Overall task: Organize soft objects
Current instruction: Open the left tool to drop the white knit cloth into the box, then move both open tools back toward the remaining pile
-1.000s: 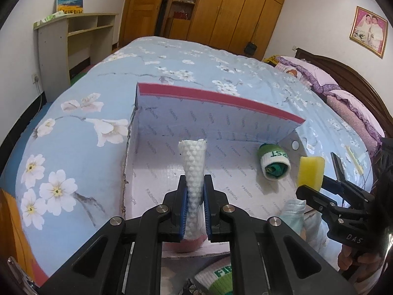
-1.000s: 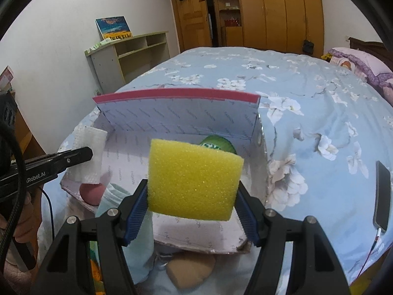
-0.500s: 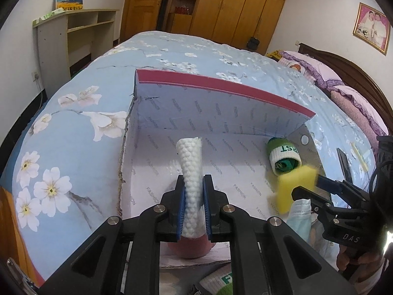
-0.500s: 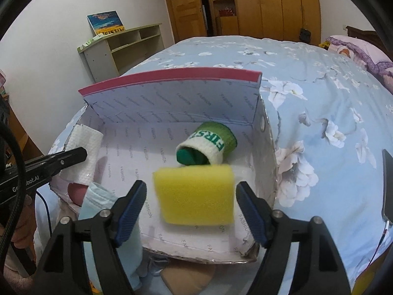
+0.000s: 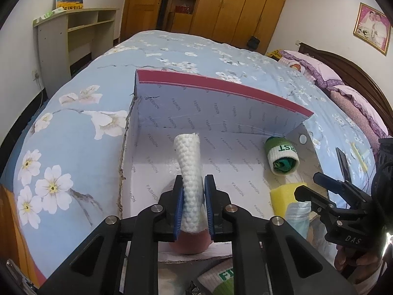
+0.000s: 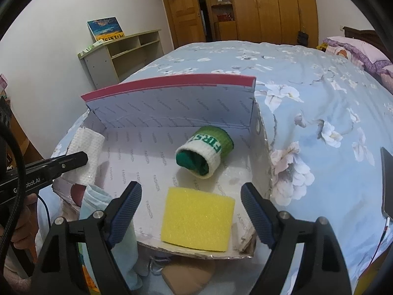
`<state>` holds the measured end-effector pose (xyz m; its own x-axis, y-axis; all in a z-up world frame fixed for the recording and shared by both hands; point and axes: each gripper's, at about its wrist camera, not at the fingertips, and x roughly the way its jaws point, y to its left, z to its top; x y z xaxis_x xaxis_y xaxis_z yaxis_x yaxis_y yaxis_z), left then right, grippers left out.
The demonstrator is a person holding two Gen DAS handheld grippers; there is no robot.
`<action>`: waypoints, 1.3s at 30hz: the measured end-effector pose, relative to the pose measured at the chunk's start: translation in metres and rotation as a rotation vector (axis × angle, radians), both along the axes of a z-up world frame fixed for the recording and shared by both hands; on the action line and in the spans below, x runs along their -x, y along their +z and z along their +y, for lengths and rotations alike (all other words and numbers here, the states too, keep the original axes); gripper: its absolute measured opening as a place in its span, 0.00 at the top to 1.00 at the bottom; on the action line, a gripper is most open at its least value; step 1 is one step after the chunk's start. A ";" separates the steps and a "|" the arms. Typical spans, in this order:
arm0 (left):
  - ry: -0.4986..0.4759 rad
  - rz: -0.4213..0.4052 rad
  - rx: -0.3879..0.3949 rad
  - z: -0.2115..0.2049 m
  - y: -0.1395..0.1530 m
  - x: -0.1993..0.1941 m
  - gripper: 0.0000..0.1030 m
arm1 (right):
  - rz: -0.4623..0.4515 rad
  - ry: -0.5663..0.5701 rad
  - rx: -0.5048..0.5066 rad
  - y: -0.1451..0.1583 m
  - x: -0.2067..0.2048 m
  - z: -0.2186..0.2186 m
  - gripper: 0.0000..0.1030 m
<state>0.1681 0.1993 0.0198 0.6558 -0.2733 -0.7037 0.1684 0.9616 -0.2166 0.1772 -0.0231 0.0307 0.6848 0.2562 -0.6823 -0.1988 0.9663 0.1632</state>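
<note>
An open cardboard box (image 5: 221, 113) (image 6: 172, 103) with a red-edged flap lies on the bed. My left gripper (image 5: 192, 194) is shut on a rolled white waffle towel (image 5: 190, 164) (image 6: 86, 152), held upright over the box's left part. The yellow sponge (image 6: 197, 221) (image 5: 282, 198) lies on the box floor at its near edge. My right gripper (image 6: 190, 209) stands open around it, fingers apart from its sides. A green and white rolled sock (image 6: 205, 154) (image 5: 282, 157) lies deeper in the box at the right.
A light blue cloth (image 6: 118, 228) and a pinkish-brown soft object (image 5: 190, 244) sit at the box's near edge. Another green and white sock (image 5: 218, 280) lies below. A phone (image 6: 386, 182) rests on the floral bedspread (image 5: 73, 147) to the right. A shelf (image 5: 73, 32) stands by the wall.
My right gripper opened and let go of the yellow sponge, which dropped onto the box floor. My left gripper moved a little forward over the box with the towel.
</note>
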 end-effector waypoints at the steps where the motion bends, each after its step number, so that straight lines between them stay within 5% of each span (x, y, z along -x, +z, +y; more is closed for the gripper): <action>1: -0.001 -0.002 -0.004 0.000 0.001 0.001 0.83 | 0.000 -0.001 -0.002 0.000 0.000 -0.001 0.16; 4: 0.006 -0.008 -0.016 0.000 0.003 0.001 0.74 | -0.004 -0.003 -0.004 0.001 0.003 -0.002 0.16; 13: 0.009 -0.031 -0.034 -0.002 0.007 0.002 0.74 | -0.020 -0.007 -0.013 0.004 0.009 -0.005 0.16; 25: 0.007 -0.083 -0.081 -0.006 0.015 0.007 0.60 | -0.030 -0.005 -0.013 0.006 0.015 -0.007 0.16; 39: 0.001 -0.071 -0.068 -0.003 0.019 0.030 0.60 | -0.055 -0.019 -0.026 0.014 0.041 -0.011 0.16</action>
